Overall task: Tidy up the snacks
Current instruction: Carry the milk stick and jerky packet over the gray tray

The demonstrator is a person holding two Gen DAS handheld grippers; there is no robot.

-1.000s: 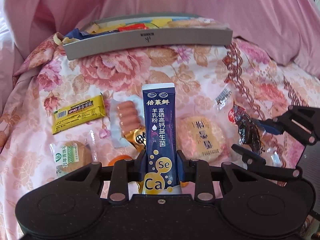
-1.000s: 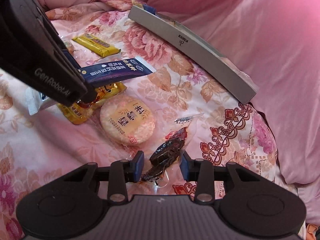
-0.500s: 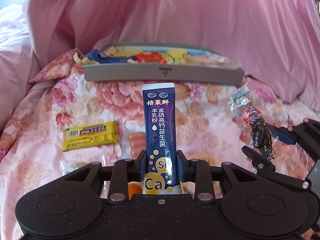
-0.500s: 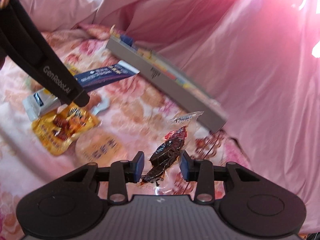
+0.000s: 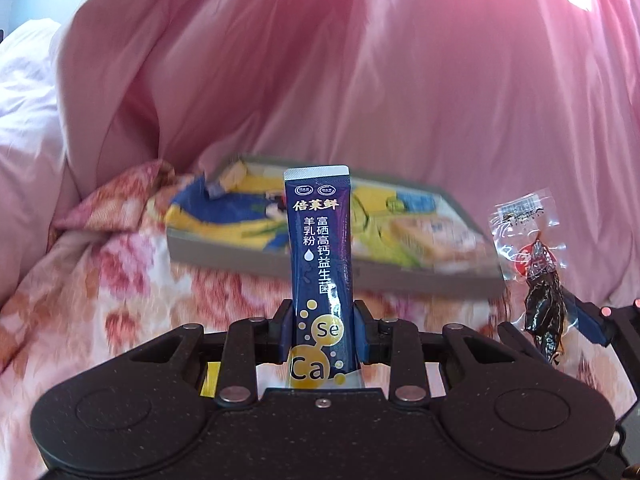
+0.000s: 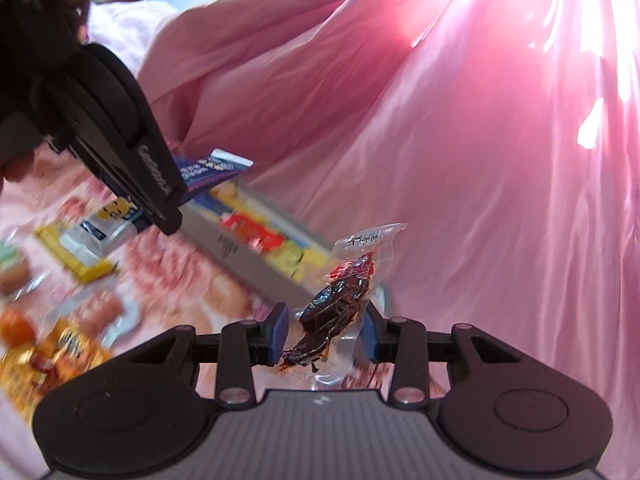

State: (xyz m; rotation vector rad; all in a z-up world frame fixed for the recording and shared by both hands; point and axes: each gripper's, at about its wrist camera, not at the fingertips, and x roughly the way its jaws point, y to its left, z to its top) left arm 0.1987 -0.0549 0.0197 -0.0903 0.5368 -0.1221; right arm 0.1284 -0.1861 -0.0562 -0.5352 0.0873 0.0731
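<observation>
Item one: tall navy-blue foil sachet with gold "Se" and "Ca" circles (image 5: pixel 320 256), upright in my left claw (image 5: pixel 322 330), both fingers clamped on its lower half; its sealed top stands in front of the tray beyond.

Item two: clear plastic packet holding a dark brown glossy snack with a red label (image 6: pixel 340 304), held off the bed in my right claw (image 6: pixel 324 336). The blue pads (image 6: pixel 278 334) press the packet's edges from either side. From the left wrist view this packet (image 5: pixel 536 276) hangs to the right of my left claw.

Item three: shallow grey rectangular tray (image 5: pixel 248 258) ahead of both claws, filled with yellow, blue and red wrappers, blurred.

Item four: loose snacks on the pink floral bedspread (image 5: pixel 100 292), left of my right claw: a yellow bar wrapper (image 6: pixel 86 268), a packet of pink sausages (image 6: pixel 102 308), an orange-yellow pouch (image 6: pixel 52 356). All blurred.

Backdrop: pink satin curtain (image 6: pixel 480 160) behind the tray.
</observation>
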